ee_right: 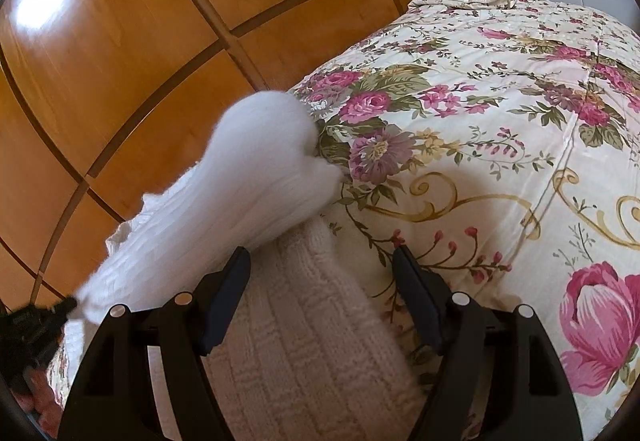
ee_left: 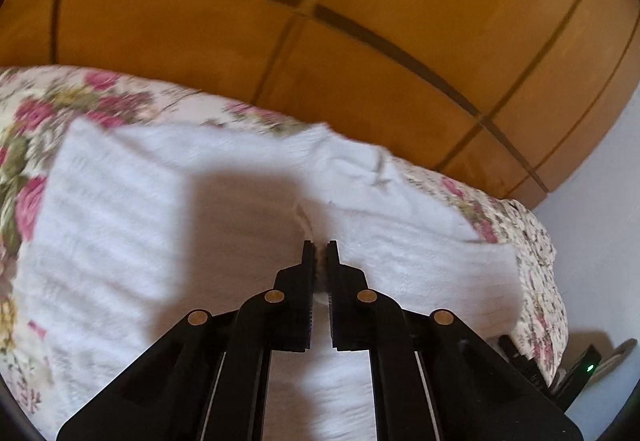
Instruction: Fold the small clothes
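The left gripper [ee_left: 320, 245] is pinching a fold of the white knitted garment [ee_left: 120, 209] on the floral quilted bedspread [ee_right: 480, 145]; the right gripper [ee_right: 322, 255] is hovering with jaws apart, empty. Risk: thin knit slipping free, collapsing the fold.

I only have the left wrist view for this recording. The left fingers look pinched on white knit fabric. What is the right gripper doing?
Observer: The right gripper is open, holding nothing, with the white knit garment lying between its fingers.
Operator: Is any cloth off the bed?
Observer: Yes, a raised fold hangs in the air towards the left gripper.
Operator: What lies ahead of the right gripper?
Observer: Bare floral bedspread.
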The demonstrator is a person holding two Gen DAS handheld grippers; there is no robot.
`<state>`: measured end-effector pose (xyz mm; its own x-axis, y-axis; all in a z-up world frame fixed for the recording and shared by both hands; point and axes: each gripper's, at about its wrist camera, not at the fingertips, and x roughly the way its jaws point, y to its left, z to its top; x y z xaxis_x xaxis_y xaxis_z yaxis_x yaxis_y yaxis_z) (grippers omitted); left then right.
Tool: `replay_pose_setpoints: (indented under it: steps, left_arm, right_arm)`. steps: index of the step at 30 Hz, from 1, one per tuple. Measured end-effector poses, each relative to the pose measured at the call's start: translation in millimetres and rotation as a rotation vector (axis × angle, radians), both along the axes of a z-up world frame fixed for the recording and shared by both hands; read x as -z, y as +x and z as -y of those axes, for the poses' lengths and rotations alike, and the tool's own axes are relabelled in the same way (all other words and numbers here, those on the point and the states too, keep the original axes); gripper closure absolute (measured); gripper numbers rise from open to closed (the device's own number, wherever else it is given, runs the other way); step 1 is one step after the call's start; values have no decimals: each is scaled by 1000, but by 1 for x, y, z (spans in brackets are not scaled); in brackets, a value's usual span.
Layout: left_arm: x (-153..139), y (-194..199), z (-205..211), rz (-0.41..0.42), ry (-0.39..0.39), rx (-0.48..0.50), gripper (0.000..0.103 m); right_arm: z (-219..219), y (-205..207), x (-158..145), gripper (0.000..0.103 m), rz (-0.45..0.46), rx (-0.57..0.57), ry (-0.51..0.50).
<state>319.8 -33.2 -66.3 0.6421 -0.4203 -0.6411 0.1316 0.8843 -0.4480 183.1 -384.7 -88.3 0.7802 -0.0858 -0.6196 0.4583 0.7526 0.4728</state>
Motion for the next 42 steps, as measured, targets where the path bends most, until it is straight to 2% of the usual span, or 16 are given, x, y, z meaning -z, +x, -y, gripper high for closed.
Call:
replay_pose_setpoints:
  steps: [4,7,10,15,19,23,26,28,30,32,33,35,37,39,40,42]
  left_arm:
    - [23,-4,-8,-26,42,0,98]
    - [34,-12,-2,21,79,11,96]
    - [37,-14,-4,32,63,11,95]
    - [47,-15,-24,25,-89,19,94]
    - [48,-16,-22,32,-85,18,94]
    - [48,-17,-21,35,-82,17,94]
    - [48,-16,-19,32,-85,18,94]
    - [48,-18,-21,32,-86,18,94]
    - [49,-17,-22,32,-89,18,94]
    - [50,-17,-23,34,-90,19,94]
    - [50,-18,-23,34,-90,21,94]
    - [50,-19,-24,33,-93,22,94]
    - [52,-19,-26,32,-103,23,94]
    - [52,-19,-29,33,-115,24,94]
    - [52,-20,-30,35,-123,24,94]
    - [52,-22,-32,46,-153,38,83]
  right_arm:
    - [0,1,0,29,-8,-2,-2]
    - [0,1,0,29,-3,-4,4]
    - [1,-1,-1,28,-3,1,8]
    - [1,6,-16,24,-139,32,-94]
    - [8,28,-12,22,-265,-40,-176]
    - [10,49,-15,22,-164,-144,-163]
    - [15,67,-19,20,-176,-70,-217]
    - [20,74,-18,22,-178,-35,-211]
    - [30,70,-21,32,-203,74,-236]
    - [44,47,-28,30,-183,225,-220]
    - [45,42,-28,29,-181,235,-215]
    - [41,46,-12,29,-282,199,-278]
    - [56,51,3,25,-352,169,-183]
    - [64,50,1,19,-344,149,-142]
    - [65,49,-2,12,-338,138,-138]
    - [64,39,-9,10,-351,95,-156]
